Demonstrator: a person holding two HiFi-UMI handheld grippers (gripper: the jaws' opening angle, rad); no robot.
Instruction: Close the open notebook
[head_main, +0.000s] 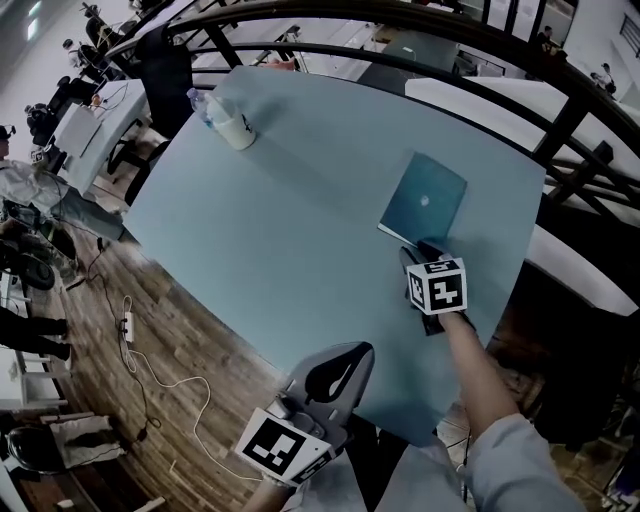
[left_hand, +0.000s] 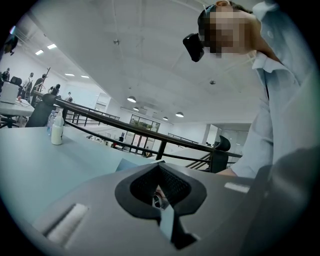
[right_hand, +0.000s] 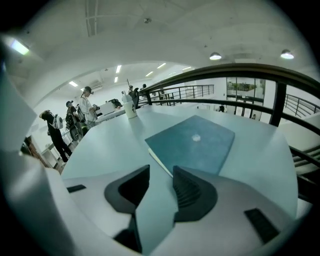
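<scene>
Well, down by the near edge the left gripper (head_main: 345, 356) sits clenched on nothing, while the right gripper (head_main: 413, 251) hovers, jaws apart and empty, just off the notebook's (head_main: 425, 197) near corner. Its cover is down, flat on the table (head_main: 280, 230) toward the right side. The closing looks done, so next the right only needs to back off without nudging it.

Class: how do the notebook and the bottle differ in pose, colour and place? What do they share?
The notebook lies flat and closed; the bottle stands upright. The notebook is dark teal, the bottle pale. The notebook lies by the right gripper; the bottle stands near the far corner. Both rest on the table.
</scene>
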